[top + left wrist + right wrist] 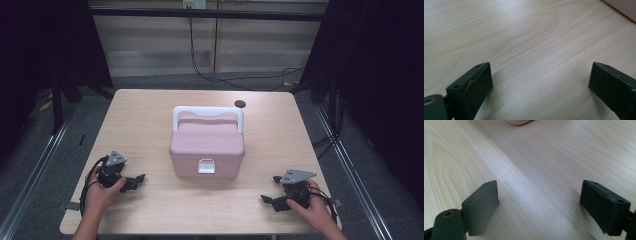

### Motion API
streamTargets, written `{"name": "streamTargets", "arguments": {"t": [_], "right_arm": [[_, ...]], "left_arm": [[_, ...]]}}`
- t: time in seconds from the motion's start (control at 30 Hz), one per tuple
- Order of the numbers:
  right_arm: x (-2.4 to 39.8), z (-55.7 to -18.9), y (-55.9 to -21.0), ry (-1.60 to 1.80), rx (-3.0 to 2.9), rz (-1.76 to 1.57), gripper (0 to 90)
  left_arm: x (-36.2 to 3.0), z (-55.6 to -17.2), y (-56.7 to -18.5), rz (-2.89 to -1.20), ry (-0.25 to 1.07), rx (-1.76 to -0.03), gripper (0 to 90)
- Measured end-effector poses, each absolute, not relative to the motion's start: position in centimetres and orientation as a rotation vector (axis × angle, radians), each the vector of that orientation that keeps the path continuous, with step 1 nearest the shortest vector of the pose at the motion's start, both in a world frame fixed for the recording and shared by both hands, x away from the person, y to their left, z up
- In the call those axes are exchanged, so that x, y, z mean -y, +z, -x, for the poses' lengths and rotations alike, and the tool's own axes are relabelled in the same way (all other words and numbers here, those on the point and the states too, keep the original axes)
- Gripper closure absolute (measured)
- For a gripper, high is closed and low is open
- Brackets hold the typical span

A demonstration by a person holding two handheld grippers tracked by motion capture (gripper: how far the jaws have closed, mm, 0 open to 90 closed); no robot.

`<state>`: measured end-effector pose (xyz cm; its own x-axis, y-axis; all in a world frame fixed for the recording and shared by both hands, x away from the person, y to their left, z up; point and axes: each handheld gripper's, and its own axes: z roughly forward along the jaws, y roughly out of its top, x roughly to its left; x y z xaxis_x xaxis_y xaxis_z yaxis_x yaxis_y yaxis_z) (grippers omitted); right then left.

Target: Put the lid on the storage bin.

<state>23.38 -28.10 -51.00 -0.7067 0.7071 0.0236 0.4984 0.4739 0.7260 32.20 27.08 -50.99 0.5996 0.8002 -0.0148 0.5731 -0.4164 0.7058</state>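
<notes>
a pale wooden bench (150, 115) carries a pink box (207, 148) near its middle. the box has a closed lid, a white handle (208, 113) standing upright over its far half, and a white latch (206, 166) on the front wall facing the person. a small dark round spot (240, 104) sits on the bench surface just beyond the box's far right corner, apart from it.

the left claw (136, 181) rests low on the bench to the near left of the box, held in the person's left hand (102, 192), with a grey three-cornered plate (115, 159) on top and a black cable looping off its outer side. its jaws stand wide apart with nothing between them; in the left gripper view they frame bare wood grain (541, 75), and a pink edge of the box (624, 8) shows at the upper right corner.

the right claw (270, 189) rests on the bench to the near right of the box, held in the person's right hand (312, 210), also with a grey plate (297, 175) on top. its jaws likewise stand wide apart and hold nothing; the right gripper view shows bare bench (539, 192) between them and a rounded pink bit of the box (517, 122) at the top edge.

both claws lie well apart from the box and from each other, pointing inward toward the bench's middle. beyond the bench, black cables (225, 75) trail across a grey floor.
</notes>
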Motion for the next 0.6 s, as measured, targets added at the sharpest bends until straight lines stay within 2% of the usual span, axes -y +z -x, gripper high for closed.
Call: {"name": "streamTargets", "arguments": {"t": [0.17, 0.6], "right_arm": [[28.09, -23.38, -51.0, 1.066, -2.445, -1.027, 14.2], [28.09, -23.38, -51.0, 1.066, -2.446, -1.027, 14.1]], "left_arm": [[-26.91, -32.29, -51.03, -2.152, 0.419, -1.073, 1.1], [-26.88, -32.28, -51.04, -2.152, 0.418, -1.074, 0.7]]}}
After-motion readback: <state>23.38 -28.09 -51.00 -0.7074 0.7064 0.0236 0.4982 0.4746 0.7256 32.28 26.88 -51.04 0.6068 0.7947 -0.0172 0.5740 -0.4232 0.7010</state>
